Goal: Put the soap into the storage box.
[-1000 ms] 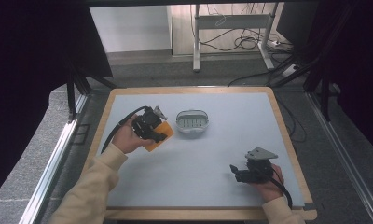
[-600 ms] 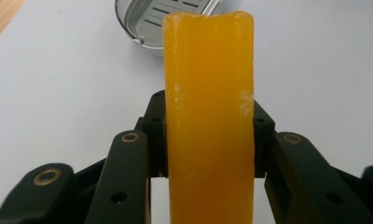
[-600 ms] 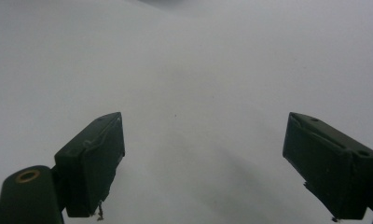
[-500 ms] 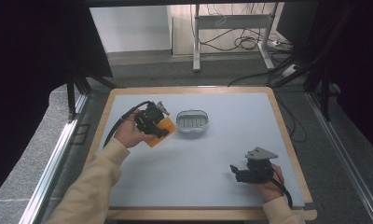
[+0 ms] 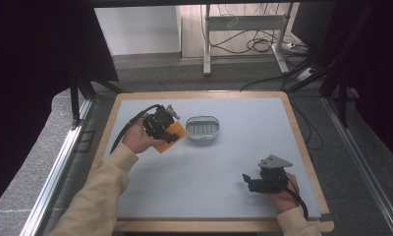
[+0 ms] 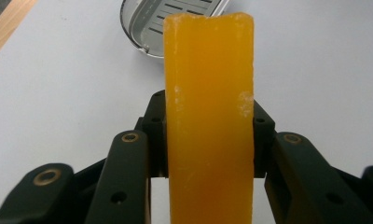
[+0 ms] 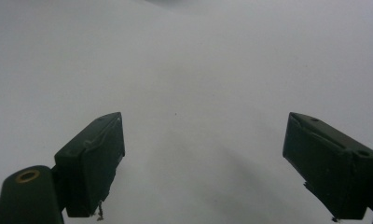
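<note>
- No brand, label or other writing could be read on anything on the table (image 5: 224, 196).
- The left gripper (image 6: 208, 135) was pinching an orange bar (image 6: 208, 116); its black jaws pressed flat on the bar's two long sides, and the bar stuck out well past their tips.
- In the high view that left gripper (image 5: 161, 127) was held over the table's far left part, near the left edge, with the orange bar (image 5: 169, 138) at its tip.
- A grey slotted dish (image 5: 203, 128) sat on the table just right of the bar, apart from it, with nothing between the two; in the left gripper view the dish (image 6: 152, 23) lay right beyond the bar's end.
- The right gripper (image 5: 251, 182) rested near the table's near right corner, well apart from bar and dish.
- Its jaws stood spread wide with only bare tabletop between them, as the right gripper (image 7: 203, 163) view showed.
</note>
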Motion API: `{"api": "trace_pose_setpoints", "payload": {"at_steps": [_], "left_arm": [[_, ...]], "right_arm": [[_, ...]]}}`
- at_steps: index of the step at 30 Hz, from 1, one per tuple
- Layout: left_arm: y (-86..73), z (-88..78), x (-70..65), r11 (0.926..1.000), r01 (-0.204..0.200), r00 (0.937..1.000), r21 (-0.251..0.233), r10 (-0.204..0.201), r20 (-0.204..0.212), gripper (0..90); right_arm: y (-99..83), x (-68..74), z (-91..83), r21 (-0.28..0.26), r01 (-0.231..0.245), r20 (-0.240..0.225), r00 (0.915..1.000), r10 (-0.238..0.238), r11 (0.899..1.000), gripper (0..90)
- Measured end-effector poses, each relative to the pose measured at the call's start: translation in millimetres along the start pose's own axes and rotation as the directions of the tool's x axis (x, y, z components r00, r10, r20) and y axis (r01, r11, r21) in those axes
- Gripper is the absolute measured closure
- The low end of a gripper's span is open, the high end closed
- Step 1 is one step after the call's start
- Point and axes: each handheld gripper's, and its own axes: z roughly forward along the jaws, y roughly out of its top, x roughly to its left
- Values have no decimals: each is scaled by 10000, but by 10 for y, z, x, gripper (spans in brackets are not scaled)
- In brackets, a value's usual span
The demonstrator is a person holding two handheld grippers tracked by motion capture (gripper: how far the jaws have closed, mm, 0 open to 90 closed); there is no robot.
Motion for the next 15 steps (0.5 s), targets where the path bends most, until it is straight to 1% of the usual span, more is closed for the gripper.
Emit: {"api": "trace_pose_setpoints", "payload": {"at_steps": [2, 6, 9, 12, 15], "left_arm": [[3, 8, 3, 10000, -1, 10000, -4, 1, -49, 620], [24, 42, 18, 9999, -91, 10000, 117, 91, -15, 620], [50, 63, 38, 9999, -117, 9999, 75, 117, -30, 620], [84, 83, 59, 9996, -227, 9997, 169, 228, -57, 620], [118, 99, 77, 9993, -347, 9994, 161, 347, 29, 620]], "right_arm": [[0, 0, 0, -3, 7, -1, 10000, -7, 10000, 128], [-2, -1, 6, 17, 19, 3, 10000, -19, 10000, 128], [1, 4, 4, 7, 14, 0, 10000, -14, 10000, 128], [1, 9, 4, 9, 61, 24, 10000, -61, 10000, 128], [1, 8, 5, 8, 54, 24, 10000, -54, 10000, 128]]}}
